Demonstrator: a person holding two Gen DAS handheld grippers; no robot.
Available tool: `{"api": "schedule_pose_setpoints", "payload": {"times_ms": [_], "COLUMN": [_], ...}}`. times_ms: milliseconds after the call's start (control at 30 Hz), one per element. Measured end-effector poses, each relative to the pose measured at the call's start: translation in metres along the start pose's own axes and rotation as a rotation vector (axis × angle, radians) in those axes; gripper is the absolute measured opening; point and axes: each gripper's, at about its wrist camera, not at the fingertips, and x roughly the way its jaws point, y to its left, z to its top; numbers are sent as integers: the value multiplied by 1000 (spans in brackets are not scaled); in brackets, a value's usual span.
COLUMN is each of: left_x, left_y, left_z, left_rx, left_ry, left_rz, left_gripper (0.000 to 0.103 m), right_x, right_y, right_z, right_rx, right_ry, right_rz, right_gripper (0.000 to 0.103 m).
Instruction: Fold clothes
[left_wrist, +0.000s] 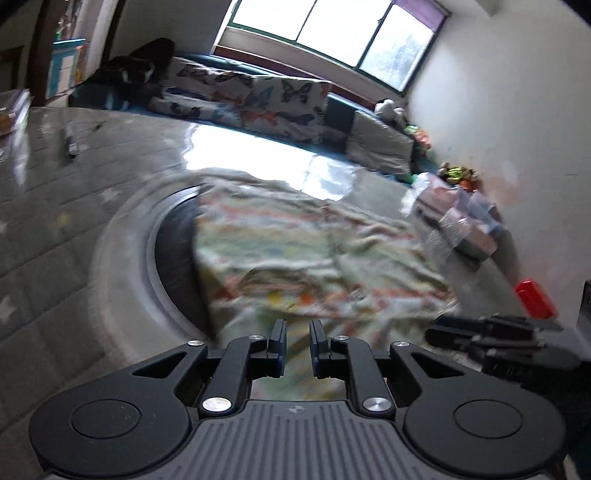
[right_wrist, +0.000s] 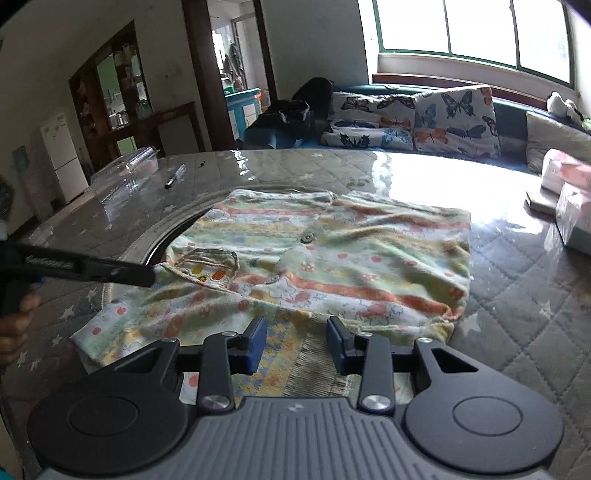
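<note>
A pastel garment (right_wrist: 332, 258) with orange stripes, a small pocket and a button lies spread flat on the table; the left wrist view shows it blurred (left_wrist: 295, 251). My right gripper (right_wrist: 296, 332) hovers over the near hem, its blue pads well apart with cloth beneath them and none pinched; it also shows in the left wrist view (left_wrist: 443, 334). My left gripper (left_wrist: 297, 332) is over the garment's left edge with only a narrow gap between its pads, and cloth shows through that gap. From the right wrist view its tip (right_wrist: 147, 275) sits at the cloth's left edge by the pocket.
The table (right_wrist: 517, 295) has a grey quilted cover under a glossy sheet, with a round dark inset (left_wrist: 173, 258) under the garment's left side. On it are a pen (right_wrist: 173, 177), a clear plastic box (right_wrist: 122, 173), cartons (right_wrist: 569, 192) at right and a red object (left_wrist: 533, 299). A sofa with butterfly cushions (right_wrist: 424, 118) lies behind.
</note>
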Motion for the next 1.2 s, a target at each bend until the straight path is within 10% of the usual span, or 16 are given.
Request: {"api": "schedule_pose_setpoints", "payload": {"times_ms": [700, 1200], "left_x": [-6, -40], "left_y": [-63, -61], "left_z": [-49, -69], "left_rx": [332, 111], "left_ry": [72, 229], "left_rz": [-9, -73], "left_gripper": [48, 46], "right_x": [-32, -72], "right_y": [22, 22], "right_z": [-34, -49], "right_rx": [-143, -231], "right_ry": [78, 65], "right_rz": [-4, -51], "right_gripper": [36, 46]}}
